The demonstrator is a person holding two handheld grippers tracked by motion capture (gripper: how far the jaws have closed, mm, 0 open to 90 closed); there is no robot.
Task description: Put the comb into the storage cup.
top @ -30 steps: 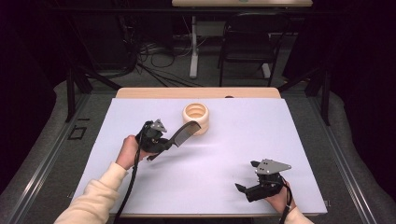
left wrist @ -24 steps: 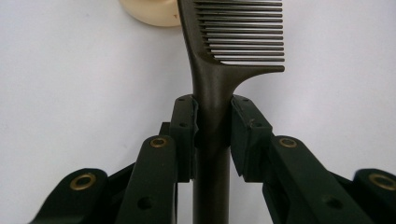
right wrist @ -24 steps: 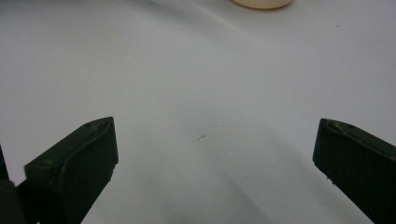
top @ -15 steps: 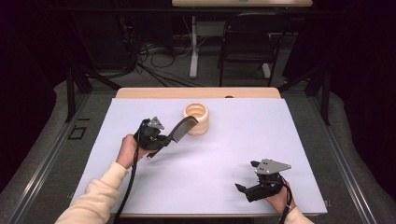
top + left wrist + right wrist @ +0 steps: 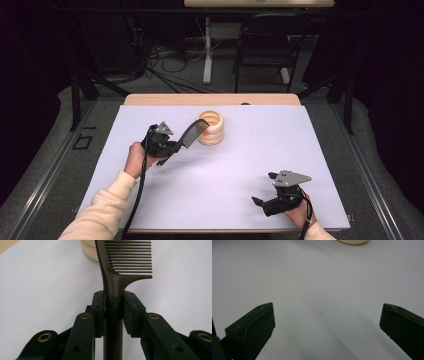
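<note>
Just left of the cream ribbed holder (image 5: 212,127), a dark comb (image 5: 190,134) hangs above the white sheet (image 5: 300,140), its far end reaching over the holder's rim. The left gripper (image 5: 113,302) clamps the comb's handle between both jaws, teeth pointing away from the gripper. Well apart from the holder, toward the table's near right corner, the right gripper (image 5: 260,201) sits with its jaws spread wide, nothing between them.
</note>
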